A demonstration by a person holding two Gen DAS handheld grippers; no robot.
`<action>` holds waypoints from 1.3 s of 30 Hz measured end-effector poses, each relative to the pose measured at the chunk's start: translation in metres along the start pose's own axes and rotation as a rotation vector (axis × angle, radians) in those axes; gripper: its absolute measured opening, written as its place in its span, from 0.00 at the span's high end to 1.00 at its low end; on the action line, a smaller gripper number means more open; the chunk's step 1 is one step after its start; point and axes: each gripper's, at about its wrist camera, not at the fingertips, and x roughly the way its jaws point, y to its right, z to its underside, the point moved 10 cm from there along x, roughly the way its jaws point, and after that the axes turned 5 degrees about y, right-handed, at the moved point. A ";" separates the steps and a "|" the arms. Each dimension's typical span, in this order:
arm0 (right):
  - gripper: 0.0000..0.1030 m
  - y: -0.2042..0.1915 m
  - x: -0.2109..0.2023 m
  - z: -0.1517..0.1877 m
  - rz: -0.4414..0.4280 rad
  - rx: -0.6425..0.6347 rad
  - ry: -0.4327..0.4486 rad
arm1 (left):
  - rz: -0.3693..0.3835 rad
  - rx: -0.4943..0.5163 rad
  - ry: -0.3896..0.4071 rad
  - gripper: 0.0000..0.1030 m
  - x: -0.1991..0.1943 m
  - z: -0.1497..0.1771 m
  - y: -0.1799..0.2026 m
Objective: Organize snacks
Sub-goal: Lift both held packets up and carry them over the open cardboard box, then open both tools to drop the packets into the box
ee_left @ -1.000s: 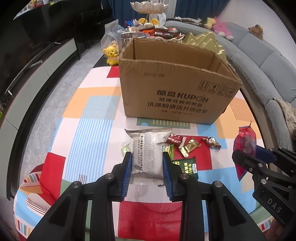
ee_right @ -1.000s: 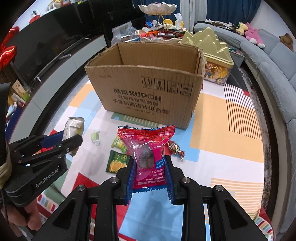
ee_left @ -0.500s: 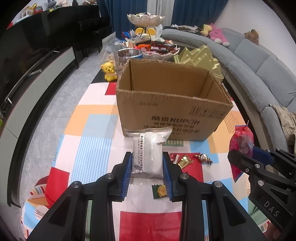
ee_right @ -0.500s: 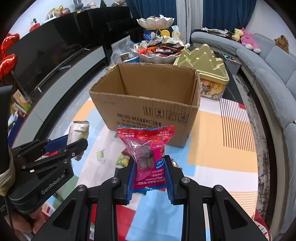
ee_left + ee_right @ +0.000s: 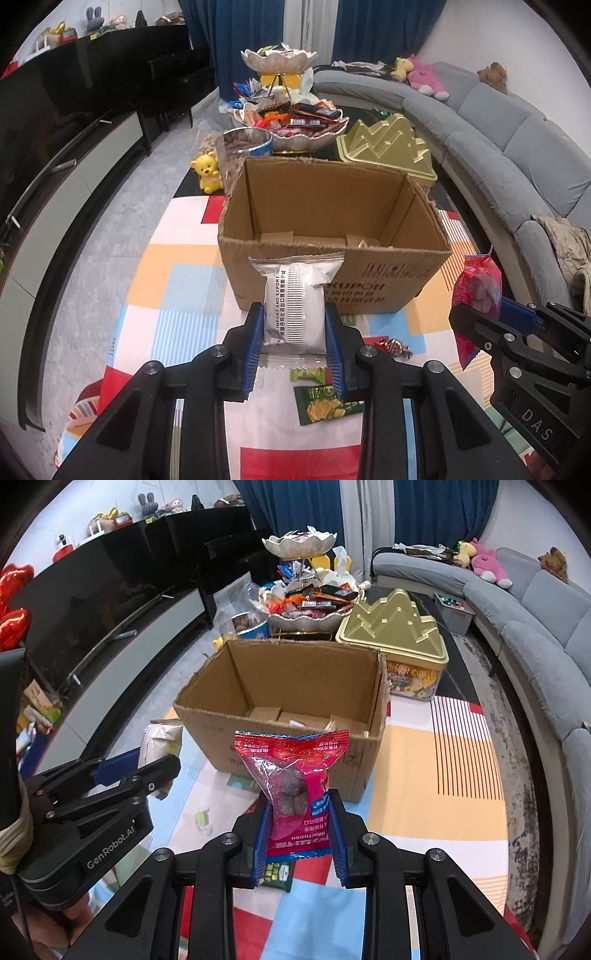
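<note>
Midway. Left hand-held gripper (image 5: pixel 294 334) clamped on white packet (image 5: pixel 295 295), right hand-held gripper (image 5: pixel 298 825) on red packet (image 5: pixel 293 775), both near cardboard box (image 5: pixel 295 686); few snacks inside, green packet (image 5: pixel 325 404) and sweets (image 5: pixel 393 345) left on tabletop (image 5: pixel 177 288).

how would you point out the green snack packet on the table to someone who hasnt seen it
Find the open cardboard box on the colourful tablecloth. On the cloth before it lies the green packet, flat and dark green with yellow crisps pictured, larger than the small pale-green candy beside it.

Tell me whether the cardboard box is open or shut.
Open: the cardboard box has no top flaps over it, and its inner walls and floor show.
</note>
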 end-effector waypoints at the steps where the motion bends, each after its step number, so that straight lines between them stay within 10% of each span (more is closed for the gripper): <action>1: 0.71 0.000 0.000 -0.001 0.000 0.001 0.002 | 0.001 0.001 0.001 0.69 0.001 -0.002 0.000; 39: 0.71 0.006 0.028 -0.075 -0.023 0.030 0.070 | 0.004 0.000 0.044 0.69 0.037 -0.077 0.000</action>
